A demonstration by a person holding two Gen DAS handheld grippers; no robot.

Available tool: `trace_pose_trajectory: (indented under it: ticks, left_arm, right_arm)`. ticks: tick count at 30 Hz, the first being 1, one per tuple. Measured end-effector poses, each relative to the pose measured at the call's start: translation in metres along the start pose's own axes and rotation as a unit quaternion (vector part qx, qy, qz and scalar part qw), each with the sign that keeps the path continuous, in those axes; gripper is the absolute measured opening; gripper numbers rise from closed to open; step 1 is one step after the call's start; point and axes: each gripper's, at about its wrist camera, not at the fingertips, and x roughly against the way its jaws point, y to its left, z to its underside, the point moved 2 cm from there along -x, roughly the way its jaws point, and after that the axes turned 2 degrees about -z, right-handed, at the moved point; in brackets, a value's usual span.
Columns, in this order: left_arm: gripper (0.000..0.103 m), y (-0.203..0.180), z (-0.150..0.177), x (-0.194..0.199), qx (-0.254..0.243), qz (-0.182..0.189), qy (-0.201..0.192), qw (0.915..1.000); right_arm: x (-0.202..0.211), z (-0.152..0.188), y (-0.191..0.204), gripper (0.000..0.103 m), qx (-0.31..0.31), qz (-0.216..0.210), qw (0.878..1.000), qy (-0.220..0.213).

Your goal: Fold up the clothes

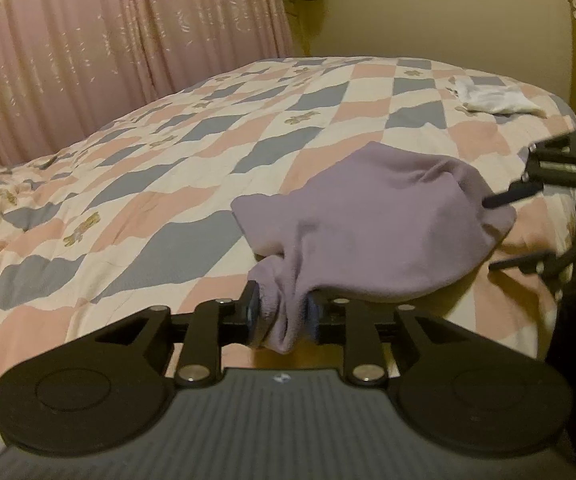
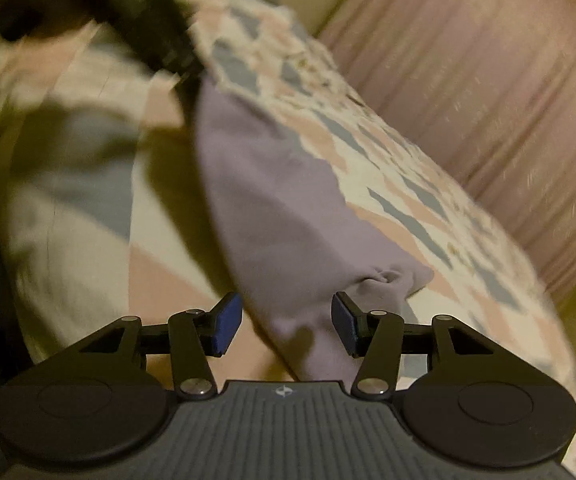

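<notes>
Your left gripper (image 1: 282, 316) is clamped on a bunched corner of the soft lilac knit garment (image 1: 371, 224), with the cloth pinched tight between its blue pads (image 1: 252, 312). From there the garment spreads away across the bed and lies partly lifted near the bed's right edge, close to the near corner, on the quilt of pink, grey-blue and cream diamond patches (image 1: 160, 184).

Your right gripper (image 2: 286, 322) stands with its jaws apart. In the right wrist view, a fold of the same lilac garment (image 2: 272, 216) runs between its blue pads (image 2: 228, 322), but there is a gap on each side and neither pad presses on the cloth. That view is blurred, so finer detail of the fabric cannot be made out. From the left wrist view you can see the right gripper (image 1: 499, 232) coming in from the bed's right edge, its upper finger touching the far end of the garment.

A small crumpled white cloth (image 1: 491, 100) lies well apart, towards the far right corner of the bed. A pleated pink curtain (image 1: 108, 52) hangs beyond the bed's far left side.
</notes>
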Motion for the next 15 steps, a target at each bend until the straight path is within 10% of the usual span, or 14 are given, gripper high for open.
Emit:
trace_pose_trajectory:
  ticks: [5, 9, 15]
  left_arm:
    - [0.024, 0.002, 0.000, -0.004, 0.007, -0.005, 0.004, 0.9999]
    - [0.014, -0.004, -0.002, 0.005, -0.006, -0.008, 0.000, 1.0000]
    - [0.011, -0.021, -0.025, 0.066, -0.047, -0.020, -0.065, 0.9966]
  right_arm:
    - [-0.024, 0.010, 0.006, 0.050, 0.056, 0.020, 0.998, 0.015]
    - [-0.026, 0.015, -0.007, 0.000, 0.046, 0.032, 0.998, 0.019]
    - [0.034, 0.003, -0.025, 0.000, 0.031, 0.076, 0.996, -0.020]
